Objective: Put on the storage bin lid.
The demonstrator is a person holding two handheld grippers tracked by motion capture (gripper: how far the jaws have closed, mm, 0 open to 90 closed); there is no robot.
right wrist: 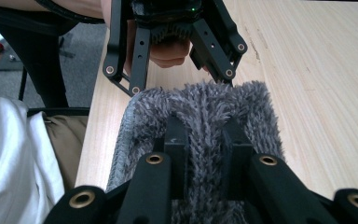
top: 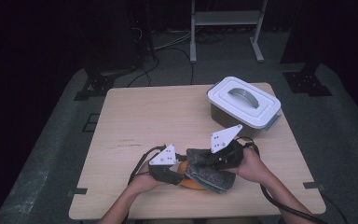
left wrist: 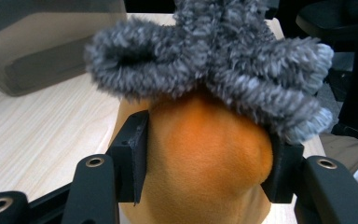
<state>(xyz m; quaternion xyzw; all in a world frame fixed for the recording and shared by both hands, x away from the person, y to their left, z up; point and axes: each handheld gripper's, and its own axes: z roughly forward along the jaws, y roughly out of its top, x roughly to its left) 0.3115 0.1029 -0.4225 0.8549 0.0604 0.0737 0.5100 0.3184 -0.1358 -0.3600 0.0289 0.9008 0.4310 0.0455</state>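
Observation:
An orange plush lies at the table's near edge. My left gripper is shut on it, and its black pads press into both sides. A grey fuzzy cloth lies bunched over the top of the plush and spreads to its right. My right gripper is shut on a fold of this grey cloth. In the high view the left gripper and the right gripper face each other across the bundle. The right gripper view has the left gripper just beyond the cloth.
A white lidded box with a grey handle stands at the back right of the wooden table; its side is in the left gripper view. The person's forearms come in from the bottom edge. Dark stands and cables lie on the floor behind.

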